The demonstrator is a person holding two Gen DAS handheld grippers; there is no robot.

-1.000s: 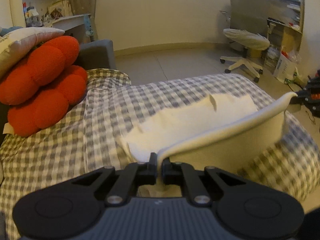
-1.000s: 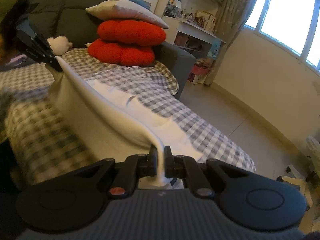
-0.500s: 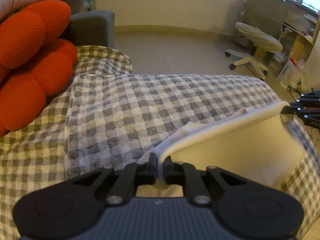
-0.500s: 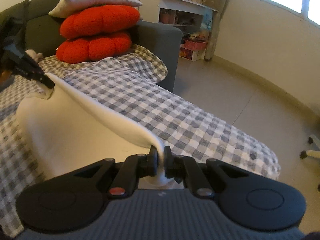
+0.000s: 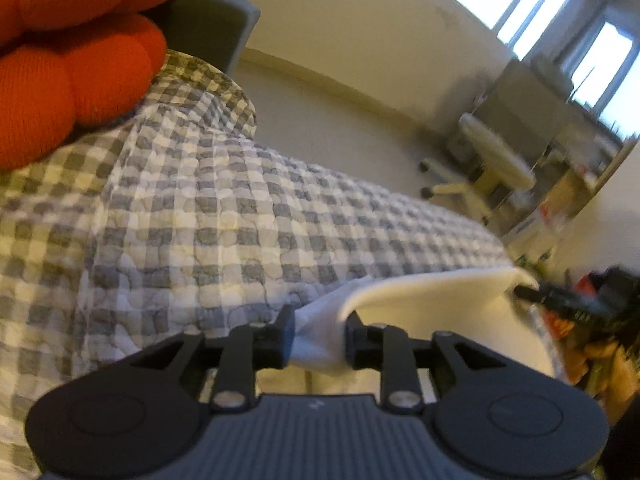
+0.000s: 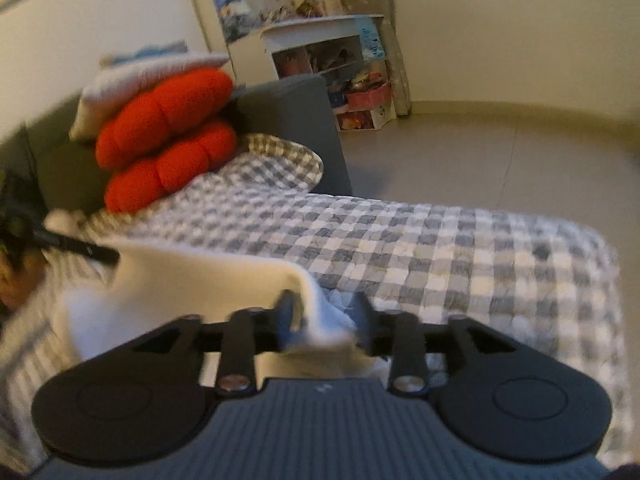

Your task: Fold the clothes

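Bedspread (image 5: 240, 216): grey-and-white checked cover filled most of both my views, quilted, draped over a grey sofa (image 6: 296, 120); its near part was cut off behind the gripper bodies.
Floor (image 6: 480, 152): bare and pale beyond the cover; the far corner with the white shelf (image 6: 320, 40) was too blurred for me to read its contents.
Cushions: red lobed cushions (image 6: 160, 140) stacked at the sofa's arm, a pale pillow (image 6: 132, 84) on top; in my left view the cushions ran out of frame.
Chair: white office chair (image 5: 492, 164), smeared by motion.
Garment: white cloth (image 6: 192, 284) lay on the cover, stretched between my two grippers; its lower part was hidden by them.
Left gripper (image 5: 320, 334): jaws were opening, a bunched corner of the cloth between them, pads no longer pressing it.
Right gripper (image 6: 324, 316): jaws were opening, the other corner loose between them, blurred; in the left view I saw only its dark tip at the cloth's far edge.
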